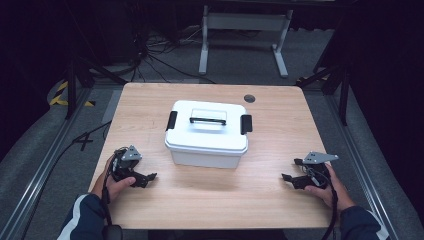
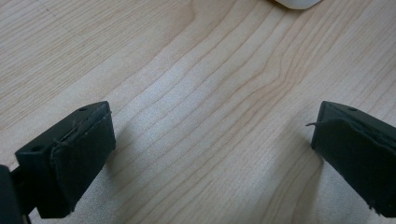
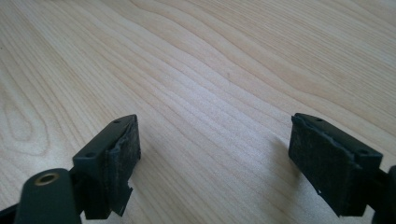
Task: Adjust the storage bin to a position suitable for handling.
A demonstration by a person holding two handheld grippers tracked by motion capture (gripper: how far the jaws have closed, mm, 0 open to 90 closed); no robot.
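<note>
White storage box (image 1: 206, 135) sits near the middle of the wooden desk (image 1: 210, 200), a little toward the far edge, with its lid on. A clear handle with a dark grip lies flat across the lid, and a black latch sits at each short end, both seemingly folded down, though the high view is too coarse to be sure.

The left tool (image 1: 141, 178) rests low over the desk just in front of the box's left corner, held by the person's left hand (image 1: 116, 186), its tips pointing inward toward the desk's middle. In the left gripper view its jaws stand wide apart with only bare wood grain between them, and a rounded white edge of the box (image 2: 297, 3) peeks in at the top.

The right tool (image 1: 291, 180) lies well apart from the box, near the desk's right edge, held in the right hand (image 1: 327, 187) and pointing inward too. In the right gripper view its jaws are spread wide, with nothing but desk surface (image 3: 210, 70) between the pads.
</note>
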